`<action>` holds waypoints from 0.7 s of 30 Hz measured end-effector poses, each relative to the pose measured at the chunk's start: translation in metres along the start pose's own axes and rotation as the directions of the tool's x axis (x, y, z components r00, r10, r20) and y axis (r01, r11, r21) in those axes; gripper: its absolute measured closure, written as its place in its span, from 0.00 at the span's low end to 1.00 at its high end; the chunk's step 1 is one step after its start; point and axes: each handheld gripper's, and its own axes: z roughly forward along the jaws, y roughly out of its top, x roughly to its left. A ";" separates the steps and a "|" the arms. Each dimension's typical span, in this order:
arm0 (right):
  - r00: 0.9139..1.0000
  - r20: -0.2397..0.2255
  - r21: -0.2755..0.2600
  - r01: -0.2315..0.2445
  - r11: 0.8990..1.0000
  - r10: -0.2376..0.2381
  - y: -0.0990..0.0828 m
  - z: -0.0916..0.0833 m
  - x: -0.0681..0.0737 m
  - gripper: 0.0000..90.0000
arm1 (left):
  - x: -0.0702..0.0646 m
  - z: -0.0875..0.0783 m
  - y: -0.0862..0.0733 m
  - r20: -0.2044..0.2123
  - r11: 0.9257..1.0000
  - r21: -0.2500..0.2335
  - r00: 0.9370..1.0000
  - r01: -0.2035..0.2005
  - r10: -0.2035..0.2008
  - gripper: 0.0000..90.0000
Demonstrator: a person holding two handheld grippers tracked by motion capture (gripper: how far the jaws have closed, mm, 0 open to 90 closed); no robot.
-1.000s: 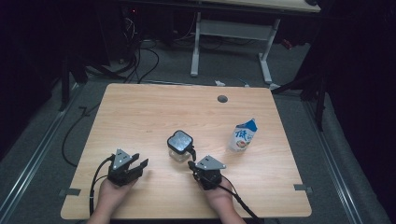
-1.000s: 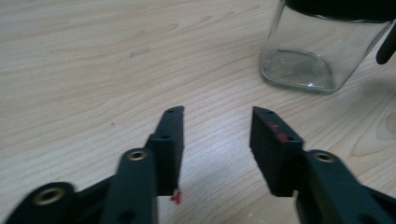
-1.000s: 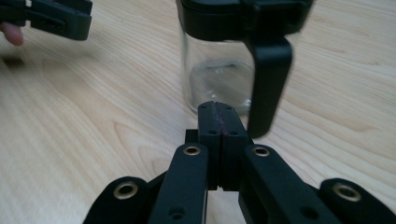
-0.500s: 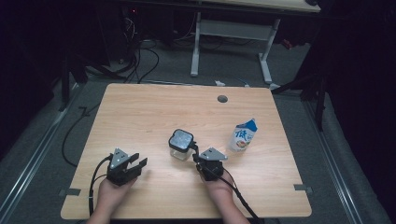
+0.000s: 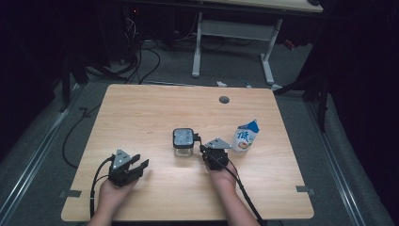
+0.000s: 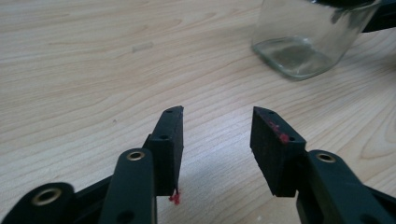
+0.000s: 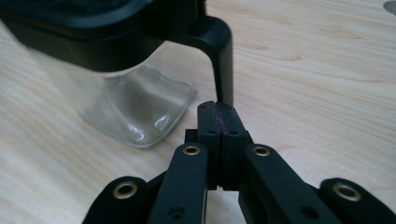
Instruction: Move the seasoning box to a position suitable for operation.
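The fingers [image 7: 217, 122] of the right gripper [image 5: 203, 147] are pressed flat together with nothing between them, their tips right at the black clip that hangs down from the lid of the square clear glass jar with a black lid [image 5: 183, 141]; whether they touch it I cannot tell. Closed this way they probably serve as a narrow prod for nudging the clip or the jar rather than for grasping. The jar stands upright near the middle of the light wooden table [image 5: 155, 108], just left of this gripper, with a small blue-and-white carton [image 5: 245, 136] near on the other side. The right hand lies low over the table, its gripper pointing forward and slightly left. The left gripper [image 5: 139, 163] rests well apart at the near left; its fingers [image 6: 170, 135], which have just been closing, stand half apart over bare wood, aimed toward the jar as if waiting to steady it.
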 end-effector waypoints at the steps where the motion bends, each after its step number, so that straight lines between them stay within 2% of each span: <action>1: 1.000 0.000 0.000 0.000 1.000 0.000 0.000 0.000 0.000 1.00 | 0.000 0.000 0.000 0.000 1.000 0.000 1.000 0.000 0.000 0.65; 4: 1.000 0.012 0.000 -0.010 1.000 0.010 0.005 0.004 -0.005 1.00 | 0.000 0.000 0.000 0.003 1.000 0.010 1.000 -0.003 0.003 0.65; 8: 1.000 0.028 0.014 -0.006 1.000 0.006 0.011 0.009 -0.011 1.00 | 0.002 -0.001 0.002 0.012 1.000 0.010 1.000 0.022 -0.022 0.69; 9: 1.000 0.027 0.014 -0.006 1.000 0.006 0.012 0.009 -0.011 1.00 | 0.003 -0.002 0.003 0.026 0.999 0.009 0.999 0.037 -0.038 0.69; 10: 1.000 0.016 0.006 -0.007 1.000 0.007 0.012 0.004 -0.011 1.00 | 0.004 -0.003 0.003 0.047 0.998 0.002 0.997 0.057 -0.057 0.67; 13: 1.000 0.002 -0.015 0.008 1.000 -0.008 0.006 -0.011 -0.009 0.98 | 0.003 -0.003 0.004 0.039 0.998 -0.005 0.997 0.062 -0.061 0.63; 14: 1.000 -0.003 -0.018 0.013 1.000 -0.013 0.003 -0.017 -0.008 0.96 | 0.001 0.001 0.004 0.000 0.998 0.009 0.998 0.063 -0.063 0.65; 16: 1.000 -0.006 -0.013 0.021 1.000 -0.021 -0.001 -0.022 -0.008 0.95 | 0.000 0.002 0.004 -0.008 0.998 0.022 0.998 0.063 -0.063 0.68; 18: 0.999 0.013 0.006 0.042 0.999 -0.042 -0.014 -0.037 -0.009 0.93 | -0.003 0.005 0.004 -0.019 0.999 0.022 0.999 0.046 -0.046 0.70; 19: 0.999 0.013 0.006 0.042 0.999 -0.042 -0.014 -0.037 -0.009 0.93 | -0.004 0.005 0.005 -0.025 0.999 0.017 0.999 0.035 -0.035 0.70; 21: 0.998 0.037 -0.007 0.050 0.999 -0.050 -0.020 -0.048 -0.011 0.93 | -0.006 0.008 0.007 -0.021 1.000 -0.015 1.000 0.011 -0.012 0.76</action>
